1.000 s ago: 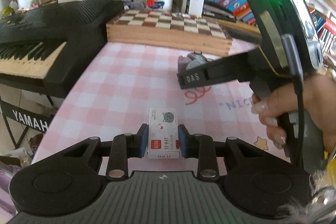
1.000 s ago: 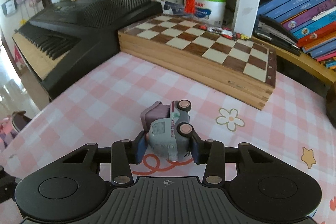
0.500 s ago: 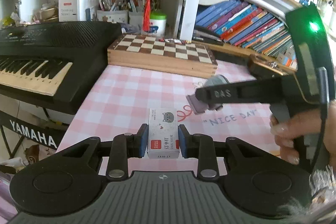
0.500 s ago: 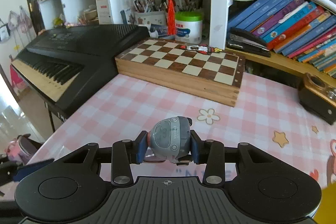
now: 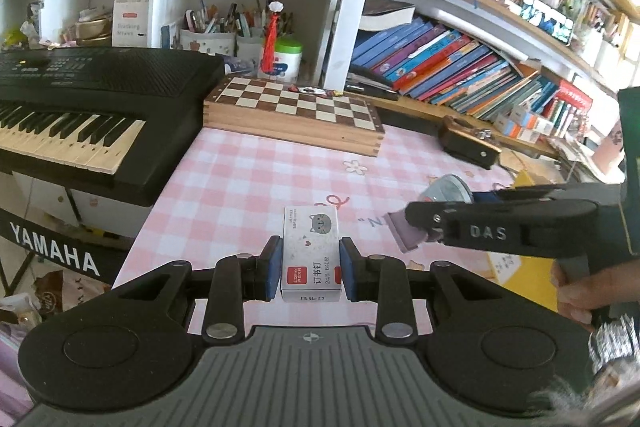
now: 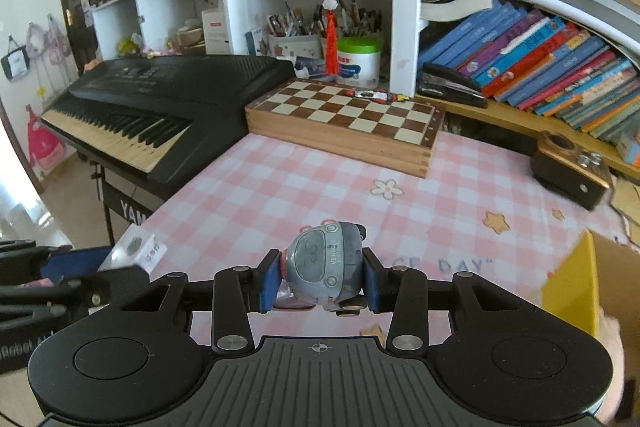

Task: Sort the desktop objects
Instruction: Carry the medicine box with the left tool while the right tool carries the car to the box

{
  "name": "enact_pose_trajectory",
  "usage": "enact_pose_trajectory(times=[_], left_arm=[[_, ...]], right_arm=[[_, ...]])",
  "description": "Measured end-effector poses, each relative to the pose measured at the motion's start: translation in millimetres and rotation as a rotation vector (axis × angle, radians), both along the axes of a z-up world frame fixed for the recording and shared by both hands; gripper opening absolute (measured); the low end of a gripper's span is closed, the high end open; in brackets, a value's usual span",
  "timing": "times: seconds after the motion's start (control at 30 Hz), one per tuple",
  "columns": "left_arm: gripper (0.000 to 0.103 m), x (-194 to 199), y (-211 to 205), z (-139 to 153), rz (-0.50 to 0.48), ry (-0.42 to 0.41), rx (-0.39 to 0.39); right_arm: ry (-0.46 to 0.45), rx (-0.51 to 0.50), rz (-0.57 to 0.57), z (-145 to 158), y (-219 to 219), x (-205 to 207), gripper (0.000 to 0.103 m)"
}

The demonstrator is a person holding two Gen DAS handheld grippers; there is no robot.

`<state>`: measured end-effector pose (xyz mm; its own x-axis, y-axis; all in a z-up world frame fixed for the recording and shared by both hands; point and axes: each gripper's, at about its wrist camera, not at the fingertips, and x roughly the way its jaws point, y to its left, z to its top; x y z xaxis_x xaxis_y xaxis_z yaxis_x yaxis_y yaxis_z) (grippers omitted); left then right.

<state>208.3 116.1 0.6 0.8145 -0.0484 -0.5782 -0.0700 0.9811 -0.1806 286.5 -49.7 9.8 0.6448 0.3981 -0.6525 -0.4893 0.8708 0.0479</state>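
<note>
My left gripper (image 5: pixel 311 269) is shut on a small white staples box (image 5: pixel 311 253) with a grey cat print, held above the pink checked tablecloth (image 5: pixel 248 187). My right gripper (image 6: pixel 319 281) is shut on a grey-blue toy car (image 6: pixel 322 267) with a mauve part behind it, also held off the table. In the left wrist view the right gripper (image 5: pixel 416 227) reaches in from the right with the toy car (image 5: pixel 444 189). In the right wrist view the left gripper (image 6: pixel 106 267) and the staples box (image 6: pixel 138 251) show at the left edge.
A wooden chessboard box (image 5: pixel 294 113) lies at the back of the table. A black Yamaha keyboard (image 5: pixel 80 107) stands on the left. A dark wooden box (image 6: pixel 572 163) sits back right. A yellow cardboard box (image 6: pixel 580 287) is at the near right. Shelves with books and pen cups stand behind.
Both grippers have lifted and pulled back from the table with their objects. The toy car has risen off the cloth and the yellow box has come into view on the right.
</note>
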Motion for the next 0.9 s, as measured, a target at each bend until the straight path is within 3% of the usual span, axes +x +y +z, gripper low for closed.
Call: enact_pose_trajectory(times=[0.9], left_arm=[[0.027,-122,-5,17,-0.179,-0.043,-0.030]], right_arm=[[0.063,0.046,-0.112,14,-28,-165,0.040]])
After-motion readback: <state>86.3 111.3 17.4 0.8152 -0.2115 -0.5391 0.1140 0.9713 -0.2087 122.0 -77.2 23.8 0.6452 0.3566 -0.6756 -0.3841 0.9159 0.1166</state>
